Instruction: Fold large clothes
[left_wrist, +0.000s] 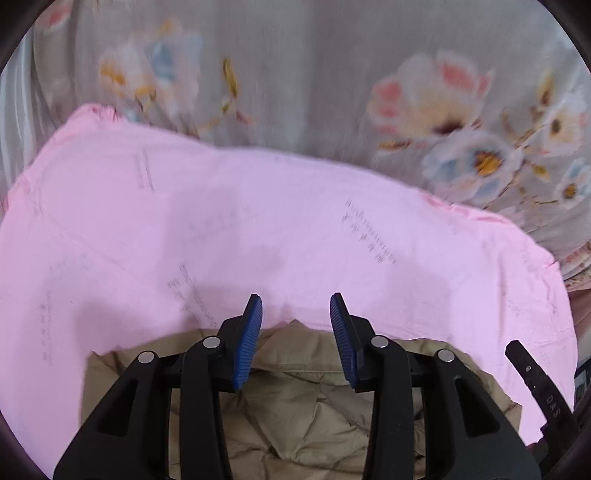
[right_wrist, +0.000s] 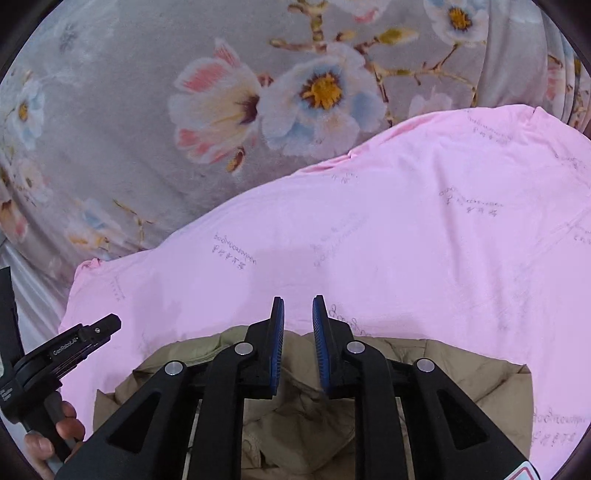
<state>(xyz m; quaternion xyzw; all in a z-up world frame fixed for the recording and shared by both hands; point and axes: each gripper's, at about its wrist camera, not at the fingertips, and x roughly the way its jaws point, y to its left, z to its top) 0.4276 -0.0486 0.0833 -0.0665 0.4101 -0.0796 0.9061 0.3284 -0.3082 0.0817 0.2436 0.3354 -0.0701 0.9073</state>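
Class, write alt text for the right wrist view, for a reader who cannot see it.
The right gripper, black with blue ribbed pads, hangs open and empty above a crumpled khaki padded garment lying on a pale pink printed cloth. Grey floral bedding lies beyond, and the left gripper shows at the left edge.

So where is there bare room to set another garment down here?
Free: the floral bedcover beyond the pink sheet's far edge. Crowded: the near side, where the khaki jacket lies on the sheet under both open tongs.
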